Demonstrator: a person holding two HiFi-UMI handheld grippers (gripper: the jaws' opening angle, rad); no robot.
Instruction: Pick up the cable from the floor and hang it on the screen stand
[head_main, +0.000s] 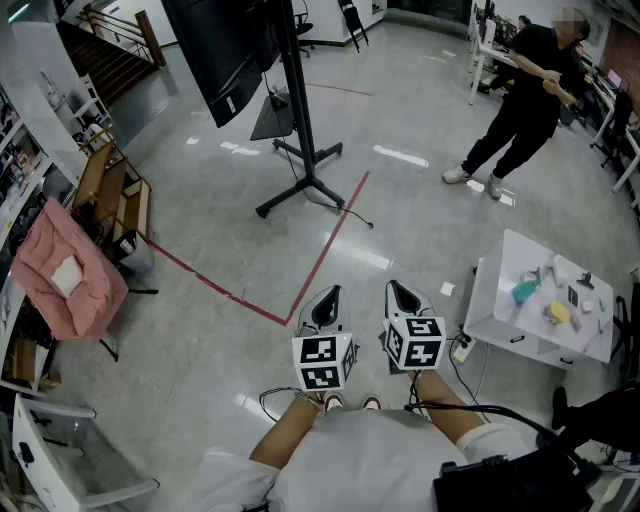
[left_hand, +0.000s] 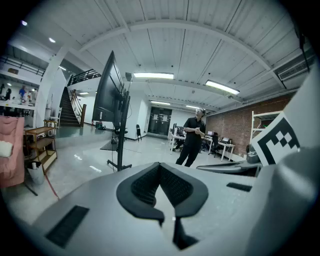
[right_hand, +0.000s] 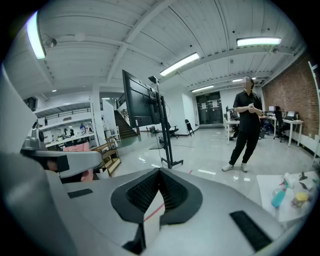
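Observation:
The screen stand (head_main: 298, 140) is a black pole on splayed feet at the far middle of the floor, carrying a dark screen (head_main: 222, 50). A thin black cable (head_main: 352, 212) trails on the floor from the stand's right foot. Another black cable loop (head_main: 272, 398) lies by my feet. My left gripper (head_main: 330, 297) and right gripper (head_main: 397, 290) are held side by side low in the head view, well short of the stand, both shut and empty. The left gripper (left_hand: 160, 165) faces the stand (left_hand: 121, 130). Past the right gripper (right_hand: 160, 171) the stand (right_hand: 165, 130) stands too.
A person (head_main: 525, 95) in black stands at the far right. A white table (head_main: 497, 300) with small items is at the right. A chair with pink cloth (head_main: 70, 270) and a wooden shelf (head_main: 115, 195) line the left. Red tape (head_main: 320, 255) crosses the floor.

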